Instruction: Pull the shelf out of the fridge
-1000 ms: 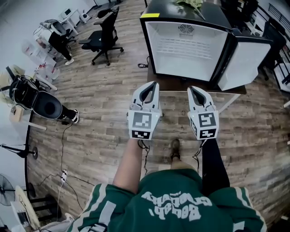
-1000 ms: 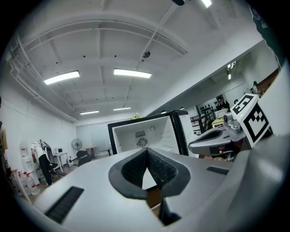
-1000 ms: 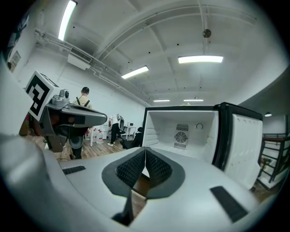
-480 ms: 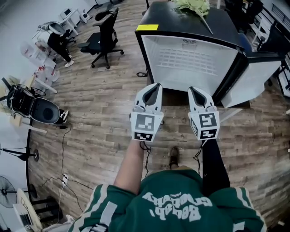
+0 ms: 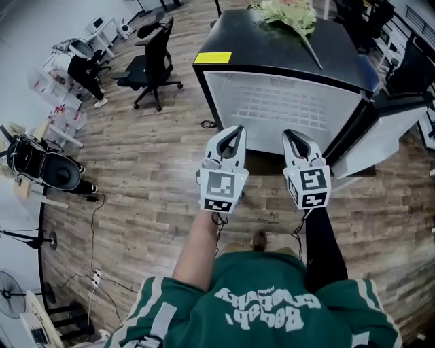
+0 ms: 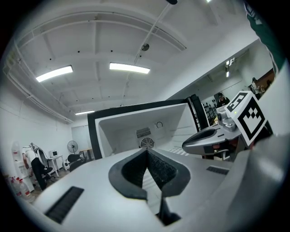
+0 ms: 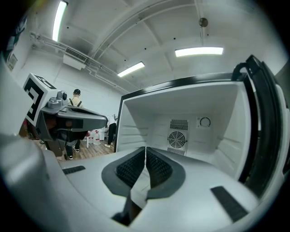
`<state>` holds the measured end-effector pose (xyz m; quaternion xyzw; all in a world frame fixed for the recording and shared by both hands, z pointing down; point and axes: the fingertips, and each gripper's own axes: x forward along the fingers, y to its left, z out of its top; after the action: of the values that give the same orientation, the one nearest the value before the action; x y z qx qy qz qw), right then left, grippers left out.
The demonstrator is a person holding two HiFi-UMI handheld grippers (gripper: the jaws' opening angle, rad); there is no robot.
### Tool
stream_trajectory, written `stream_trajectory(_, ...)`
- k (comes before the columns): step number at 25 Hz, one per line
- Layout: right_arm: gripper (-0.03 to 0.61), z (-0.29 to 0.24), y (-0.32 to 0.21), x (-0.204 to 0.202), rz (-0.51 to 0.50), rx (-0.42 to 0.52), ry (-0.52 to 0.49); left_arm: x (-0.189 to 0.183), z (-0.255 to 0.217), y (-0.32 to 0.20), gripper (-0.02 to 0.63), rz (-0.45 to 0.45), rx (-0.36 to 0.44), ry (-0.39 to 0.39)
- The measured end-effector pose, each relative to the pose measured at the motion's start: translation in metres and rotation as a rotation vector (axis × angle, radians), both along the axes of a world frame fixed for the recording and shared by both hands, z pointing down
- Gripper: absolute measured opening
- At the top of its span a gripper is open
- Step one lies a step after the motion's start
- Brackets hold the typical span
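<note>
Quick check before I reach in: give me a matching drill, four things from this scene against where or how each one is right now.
Things:
1. fridge door
2. shelf
3. green plant
4. left hand-held gripper

Places or states:
A. lying on top of the fridge
B. jaws together, nothing held, in front of the open fridge
C. swung open at the right
D. inside the fridge, not pulled out

Pairs: 1-C, 2-D, 3-A, 4-B
</note>
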<state>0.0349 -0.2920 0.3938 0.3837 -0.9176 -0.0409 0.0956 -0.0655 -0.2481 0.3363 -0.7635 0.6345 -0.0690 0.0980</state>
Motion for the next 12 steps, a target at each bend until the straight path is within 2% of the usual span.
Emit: stream_trajectory(12, 0.021, 0.002, -0.030, -0.007, 0.051, -0.002, 0.012, -0.008, 0.003, -0.039, 0.015, 0.044, 0.018, -0.003)
